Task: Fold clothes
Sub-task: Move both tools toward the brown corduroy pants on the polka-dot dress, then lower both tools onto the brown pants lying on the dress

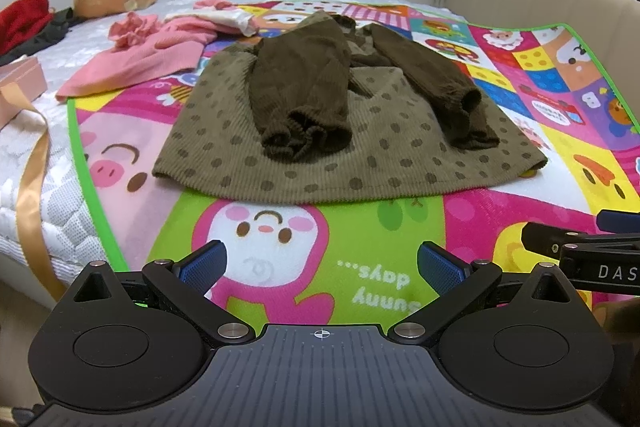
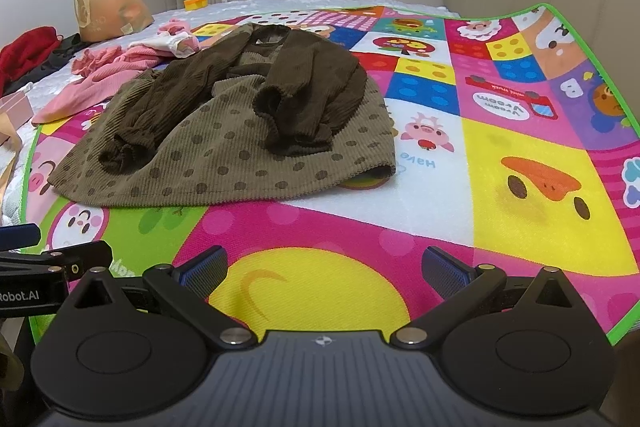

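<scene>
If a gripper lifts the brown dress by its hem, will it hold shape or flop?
The brown dress would probably flop: its corduroy lies draped and rumpled on the play mat. The dark sleeves rest loosely folded on top, so they would likely slide off. It looks thick, so perhaps slightly heavy.

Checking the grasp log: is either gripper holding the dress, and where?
Nothing is held. The left gripper and right gripper are open, short of the dress.

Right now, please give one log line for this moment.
left tool: open, empty | right tool: open, empty | brown dress: on mat, sleeves folded in
</scene>
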Action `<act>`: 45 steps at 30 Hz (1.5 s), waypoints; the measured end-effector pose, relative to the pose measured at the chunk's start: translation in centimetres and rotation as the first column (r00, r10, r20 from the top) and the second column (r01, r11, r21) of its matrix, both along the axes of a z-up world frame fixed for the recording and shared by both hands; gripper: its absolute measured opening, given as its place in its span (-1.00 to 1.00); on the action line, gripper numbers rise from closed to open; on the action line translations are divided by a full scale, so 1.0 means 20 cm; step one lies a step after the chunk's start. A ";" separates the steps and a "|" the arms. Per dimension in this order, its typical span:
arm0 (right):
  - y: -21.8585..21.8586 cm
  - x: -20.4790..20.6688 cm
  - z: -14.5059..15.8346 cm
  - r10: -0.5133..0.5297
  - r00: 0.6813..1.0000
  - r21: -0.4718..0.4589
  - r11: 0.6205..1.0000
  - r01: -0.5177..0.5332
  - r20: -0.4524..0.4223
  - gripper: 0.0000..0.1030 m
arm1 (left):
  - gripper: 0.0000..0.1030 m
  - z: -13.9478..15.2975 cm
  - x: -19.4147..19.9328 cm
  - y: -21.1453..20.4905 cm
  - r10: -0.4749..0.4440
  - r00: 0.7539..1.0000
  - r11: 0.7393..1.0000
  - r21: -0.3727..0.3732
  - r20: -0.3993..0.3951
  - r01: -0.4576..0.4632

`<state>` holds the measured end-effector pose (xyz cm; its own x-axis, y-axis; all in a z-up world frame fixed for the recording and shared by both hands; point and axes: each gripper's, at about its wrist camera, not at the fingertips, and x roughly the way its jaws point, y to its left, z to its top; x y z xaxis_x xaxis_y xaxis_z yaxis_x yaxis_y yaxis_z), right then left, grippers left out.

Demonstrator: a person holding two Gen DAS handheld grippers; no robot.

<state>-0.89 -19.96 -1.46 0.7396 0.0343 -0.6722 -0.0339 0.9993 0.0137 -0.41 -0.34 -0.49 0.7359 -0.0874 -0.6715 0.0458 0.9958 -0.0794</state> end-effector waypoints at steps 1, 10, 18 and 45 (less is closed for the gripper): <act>0.00 0.00 0.00 0.001 1.000 0.000 1.000 -0.001 -0.003 1.00 | 1.00 0.00 0.00 0.00 0.000 1.000 1.000 -0.001 -0.001 0.000; 0.01 0.04 -0.03 -0.001 1.000 -0.011 1.000 0.000 -0.025 1.00 | 1.00 -0.03 0.05 0.01 -0.011 1.000 1.000 -0.015 -0.017 0.010; -0.01 0.06 -0.04 -0.003 0.999 0.004 1.000 0.004 -0.039 1.00 | 1.00 -0.04 0.06 0.01 -0.009 1.000 1.000 -0.017 -0.026 0.008; -0.27 0.63 -0.01 -0.031 0.996 0.264 0.963 0.051 -0.081 1.00 | 1.00 0.11 0.68 0.26 -0.054 0.996 0.983 -0.174 0.077 0.067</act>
<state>11.67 -25.28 -1.74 0.6912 0.1897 -0.6973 0.0185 0.9600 0.2795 13.21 4.89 1.75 0.7710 -0.2452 -0.5877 0.1174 0.9618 -0.2473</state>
